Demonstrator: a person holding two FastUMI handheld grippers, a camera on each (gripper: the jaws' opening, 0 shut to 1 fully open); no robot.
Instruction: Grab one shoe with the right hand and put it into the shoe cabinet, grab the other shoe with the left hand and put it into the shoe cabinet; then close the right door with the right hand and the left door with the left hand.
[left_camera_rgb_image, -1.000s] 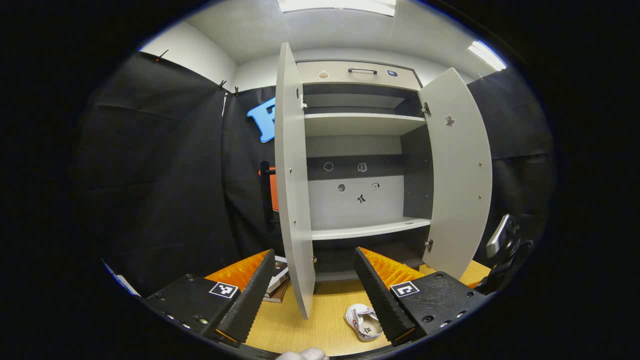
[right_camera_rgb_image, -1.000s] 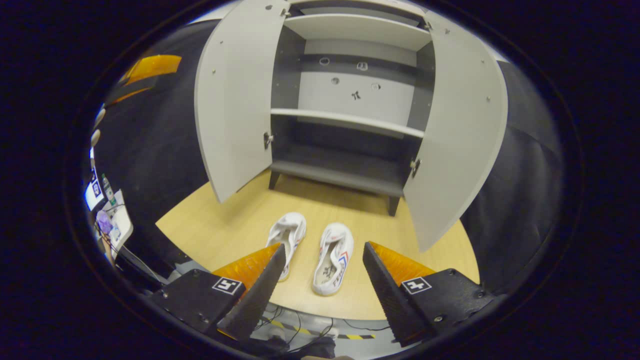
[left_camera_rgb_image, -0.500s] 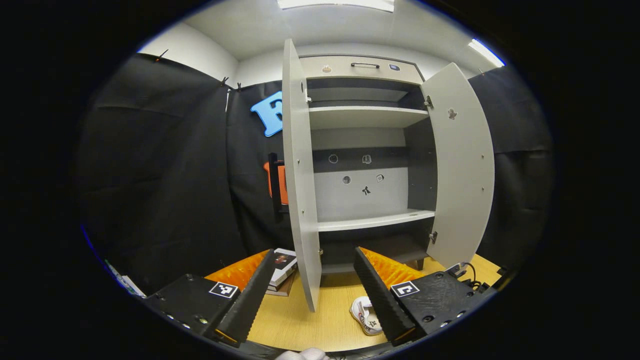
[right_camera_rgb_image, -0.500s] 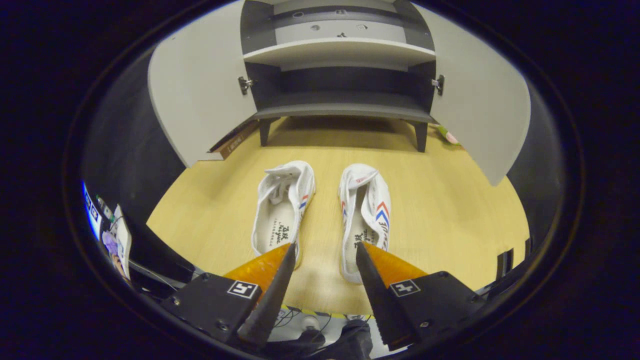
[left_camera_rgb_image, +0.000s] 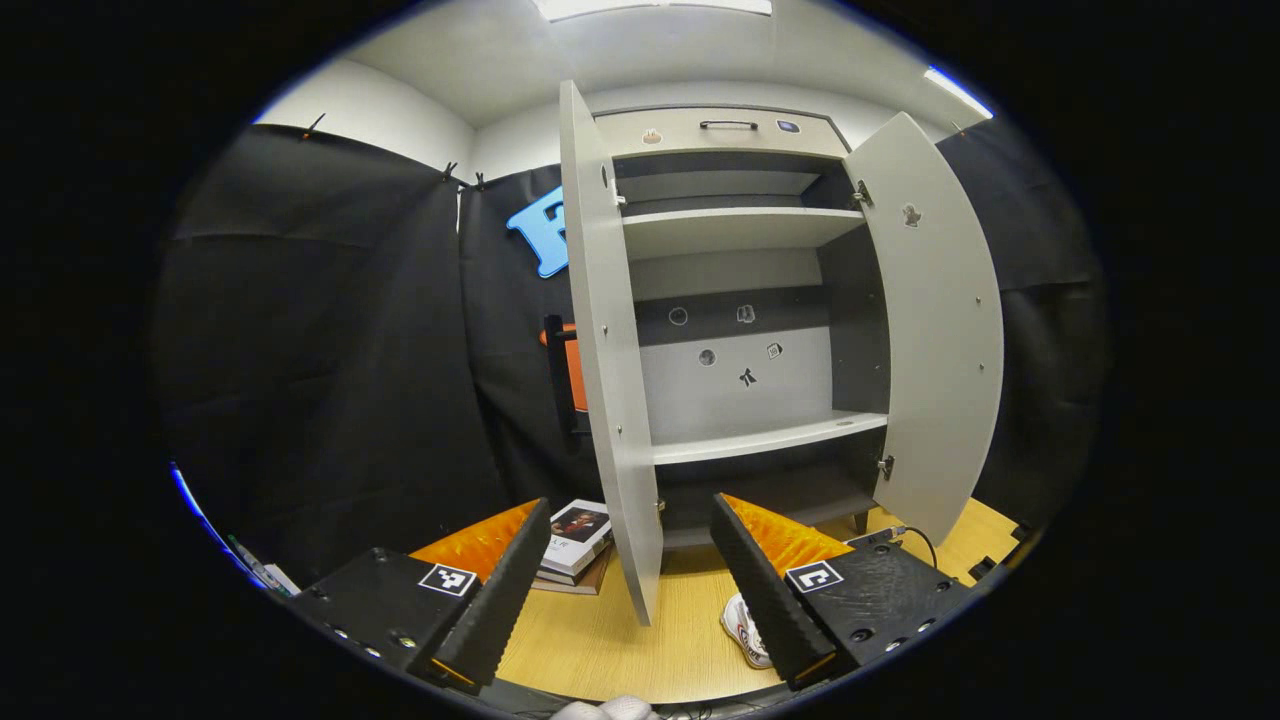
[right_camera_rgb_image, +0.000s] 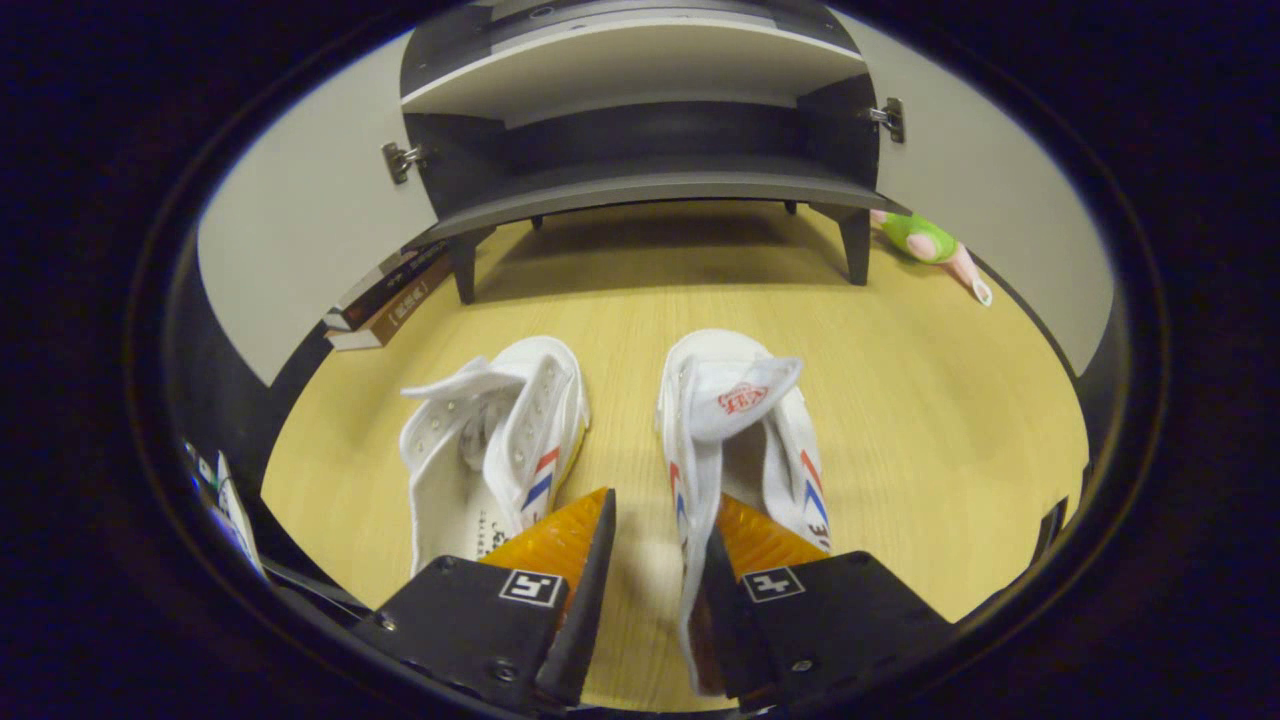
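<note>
Two white shoes with red and blue stripes lie side by side on the wooden floor in front of the shoe cabinet (right_camera_rgb_image: 640, 185): the left shoe (right_camera_rgb_image: 500, 430) and the right shoe (right_camera_rgb_image: 740, 420). My right gripper (right_camera_rgb_image: 660, 500) is low over the right shoe's heel end. Its jaws stand narrowed but open, one finger outside the shoe's left wall and the other inside the shoe, with floor visible in the gap. My left gripper (left_camera_rgb_image: 630, 505) hangs open and holds nothing, facing the cabinet (left_camera_rgb_image: 740, 440), with one shoe (left_camera_rgb_image: 748, 628) below it. The left door (left_camera_rgb_image: 610, 350) and the right door (left_camera_rgb_image: 940, 320) are both open.
A stack of books (left_camera_rgb_image: 572, 540) lies on the floor behind the left door, also seen as books (right_camera_rgb_image: 390, 295) in the right gripper view. A green and pink toy (right_camera_rgb_image: 925, 240) lies by the cabinet's right leg. Black cloth walls surround the cabinet.
My right gripper has dropped down to the shoes and its fingers have narrowed around the right shoe's left wall. My left gripper has drifted slightly and stays open.
</note>
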